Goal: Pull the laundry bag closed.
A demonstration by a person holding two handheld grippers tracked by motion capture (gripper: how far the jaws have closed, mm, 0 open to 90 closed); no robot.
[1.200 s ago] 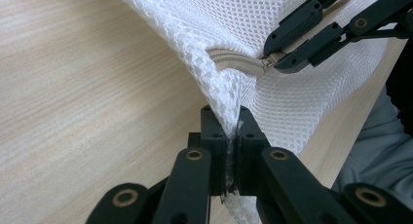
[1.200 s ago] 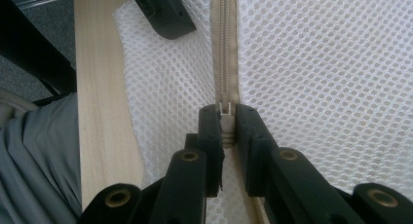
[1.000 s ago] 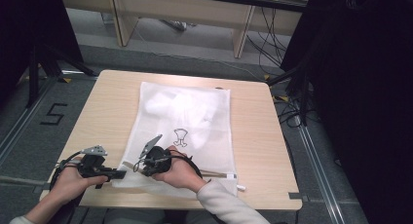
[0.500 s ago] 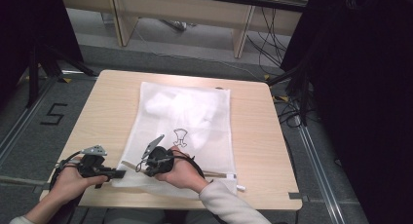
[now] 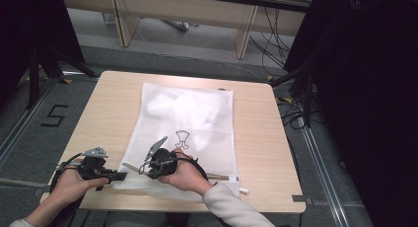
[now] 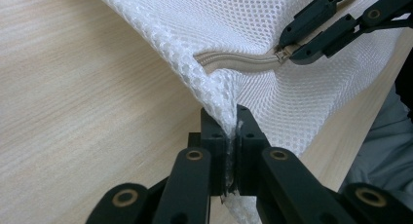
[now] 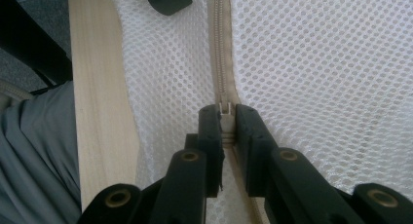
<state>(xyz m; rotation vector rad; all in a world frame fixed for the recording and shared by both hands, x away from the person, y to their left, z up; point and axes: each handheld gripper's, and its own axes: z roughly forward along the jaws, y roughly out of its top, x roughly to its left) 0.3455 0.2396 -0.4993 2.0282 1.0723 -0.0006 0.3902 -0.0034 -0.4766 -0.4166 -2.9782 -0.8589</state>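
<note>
Zipping the mesh bag at the desk's near edge

My left gripper [image 6: 233, 131] clamps the mesh bag [image 5: 190, 126] corner; my right gripper [image 7: 225, 121] pinches the zipper pull [image 7: 224, 108]. I'd draw straight along the zipper, keeping it taut.

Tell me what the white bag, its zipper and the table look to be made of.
Mesh bag: white woven netting, probably synthetic; regular round holes, matte, and it drapes in soft folds where the left gripper pinches it.
Zipper: beige fabric tape with fine teeth; the slider in the right gripper looks like pale metal, though I can't be sure.
Table: light wood or wood-look laminate; straight grain lines, smooth low sheen.
</note>
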